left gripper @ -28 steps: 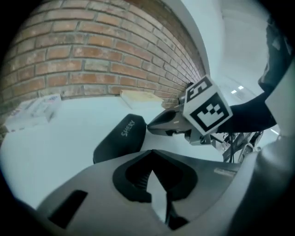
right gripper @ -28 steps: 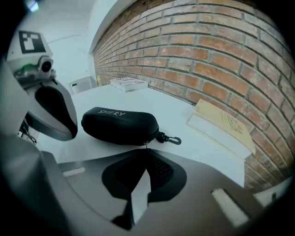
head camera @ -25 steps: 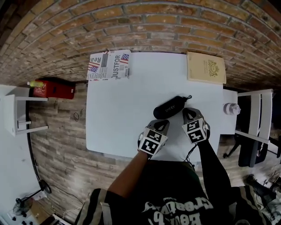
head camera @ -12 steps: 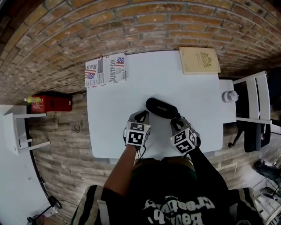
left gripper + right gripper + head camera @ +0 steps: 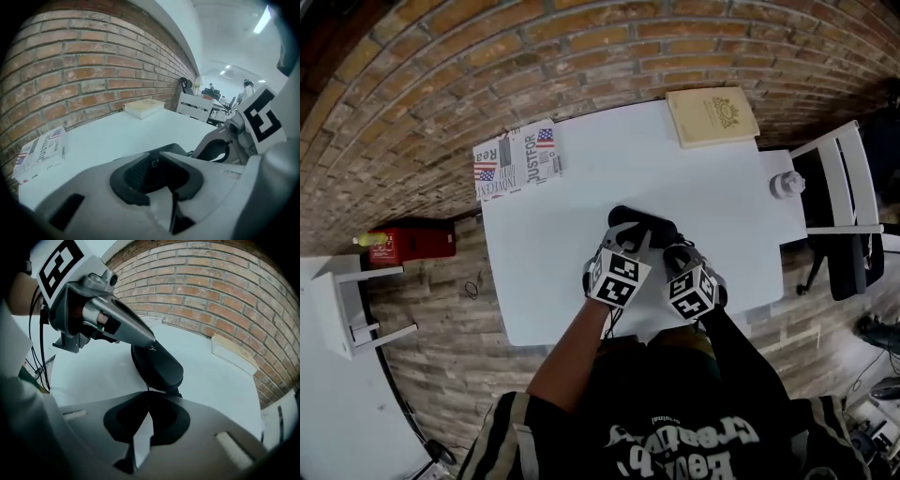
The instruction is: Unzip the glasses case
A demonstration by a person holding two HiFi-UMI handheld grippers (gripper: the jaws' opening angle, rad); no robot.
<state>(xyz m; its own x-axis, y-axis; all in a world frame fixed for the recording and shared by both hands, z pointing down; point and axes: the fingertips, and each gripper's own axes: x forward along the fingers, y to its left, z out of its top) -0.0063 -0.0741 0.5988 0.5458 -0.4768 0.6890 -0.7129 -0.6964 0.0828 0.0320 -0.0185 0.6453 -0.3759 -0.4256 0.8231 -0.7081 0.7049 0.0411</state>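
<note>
Left gripper (image 5: 628,234) just spreading astride the black oval fabric glasses case (image 5: 157,364); right gripper (image 5: 676,253) pinches the small zip pull (image 5: 148,389); next, clamp and pull

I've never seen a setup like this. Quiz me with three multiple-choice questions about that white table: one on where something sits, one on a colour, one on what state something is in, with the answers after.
1. Where on the table does the tan book lie?
A) at the far right corner
B) at the near left corner
C) under the glasses case

2. What colour is the glasses case?
A) red
B) black
C) white

3. How is the glasses case just now?
A) lid flung wide open
B) standing on end
C) lying flat, lid closed

Answers:
1 A: the head view shows it at the table's far right corner.
2 B: it looks black in the head view and both gripper views.
3 C: the right gripper view shows it flat on the table with its lid down.
</note>
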